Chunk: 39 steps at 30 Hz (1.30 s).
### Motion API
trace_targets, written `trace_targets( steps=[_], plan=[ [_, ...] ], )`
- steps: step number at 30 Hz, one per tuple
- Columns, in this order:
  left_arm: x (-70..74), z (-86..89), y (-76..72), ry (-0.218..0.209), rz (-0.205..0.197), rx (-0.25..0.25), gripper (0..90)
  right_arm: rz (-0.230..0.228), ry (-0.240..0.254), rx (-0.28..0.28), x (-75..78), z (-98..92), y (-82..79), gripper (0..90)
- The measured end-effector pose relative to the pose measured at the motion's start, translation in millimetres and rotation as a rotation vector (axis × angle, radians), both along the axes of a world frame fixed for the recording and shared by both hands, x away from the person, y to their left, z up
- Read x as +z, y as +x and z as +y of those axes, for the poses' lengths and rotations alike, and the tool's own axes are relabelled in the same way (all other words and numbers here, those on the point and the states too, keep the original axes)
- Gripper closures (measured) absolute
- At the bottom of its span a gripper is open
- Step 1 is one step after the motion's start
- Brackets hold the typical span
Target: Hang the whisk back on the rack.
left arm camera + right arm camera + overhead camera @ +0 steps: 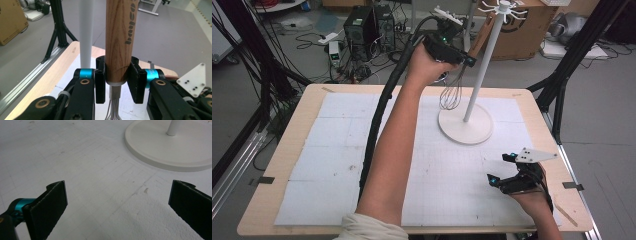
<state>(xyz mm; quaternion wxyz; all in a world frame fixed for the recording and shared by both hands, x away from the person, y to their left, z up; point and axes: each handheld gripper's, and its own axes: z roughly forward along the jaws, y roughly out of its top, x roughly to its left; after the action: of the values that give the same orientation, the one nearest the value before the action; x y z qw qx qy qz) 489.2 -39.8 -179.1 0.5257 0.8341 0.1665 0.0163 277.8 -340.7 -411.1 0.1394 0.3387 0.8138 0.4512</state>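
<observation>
Nearest to the high view's lens, at the bottom left of centre, a rolled pale sleeve (369, 227) leads into a long forearm that reaches up the frame over the white gridded mat (332, 150) covering the desk (287, 145). A thick black cable (379, 115) runs alongside that arm. At the upper middle of the frame the hand holds the left tongs (462, 57) raised well above the desk, just left of the white pole of a hook stand (484, 65). These tongs are clamped on the wooden handle of a whisk (451, 92), whose wire loops hang down below the hand, over the mat and near the stand's round base. In the left gripper view the two black jaws press either side of the whisk's handle (120, 37) (dark lettering runs along the wood), a metal collar and the wires start just below the jaws, and the white pole (86, 32) rises just left of the handle.

Further right, the stand's base sits on the mat at centre right, and its ring of white hooks spreads at the top of the frame. At the lower right, the right tongs (502, 170) rest low over the mat, jaws spread wide and holding nothing, a grey three-cornered plate on top. The right gripper view shows bare mat between those jaws and the stand's base (170, 147) at the upper right.
</observation>
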Motion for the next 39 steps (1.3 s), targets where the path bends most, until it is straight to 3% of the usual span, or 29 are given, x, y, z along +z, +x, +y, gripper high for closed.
trace_targets(
  steps=[7, 9, 11, 20, 24, 26, 39],
  plan=[
    [-4.8, -7.0, 5.0, 0.002, 0.02, 0.004, 69.8, 0.001, -0.001, 0.0, 0.0, 0.0, -0.2, 0.8],
    [-7.7, -9.2, 5.4, 0.048, 0.022, 0.022, 58.1, -0.001, -0.003, 0.0, -0.2, 0.4, -0.1, 0.8],
    [-9.7, -8.2, 5.2, 0.064, 0.029, 0.035, 52.1, 0.002, -0.004, 0.002, -0.4, 0.6, -0.3, 0.8],
    [-16.7, 13.1, 0.5, 0.076, 0.046, 0.039, 42.3, 0.004, -0.007, 0.004, -0.9, 0.7, -0.9, 0.8],
    [-21.7, 25.7, -7.4, 0.08, 0.052, 0.027, 37.2, 0.002, -0.01, 0.004, -0.2, -0.7, -1.0, 0.8],
    [-23.6, 30.5, -13.3, 0.106, 0.048, 0.016, 34.3, 0.001, 0.007, -0.01, 1.0, -4.0, -1.2, 0.9],
    [-39.8, 70.5, -49.8, 0.057, 0.042, -0.019, 23.6, 0.003, 0.001, -0.01, 0.1, -2.8, 0.7, 0.8]
  ],
)
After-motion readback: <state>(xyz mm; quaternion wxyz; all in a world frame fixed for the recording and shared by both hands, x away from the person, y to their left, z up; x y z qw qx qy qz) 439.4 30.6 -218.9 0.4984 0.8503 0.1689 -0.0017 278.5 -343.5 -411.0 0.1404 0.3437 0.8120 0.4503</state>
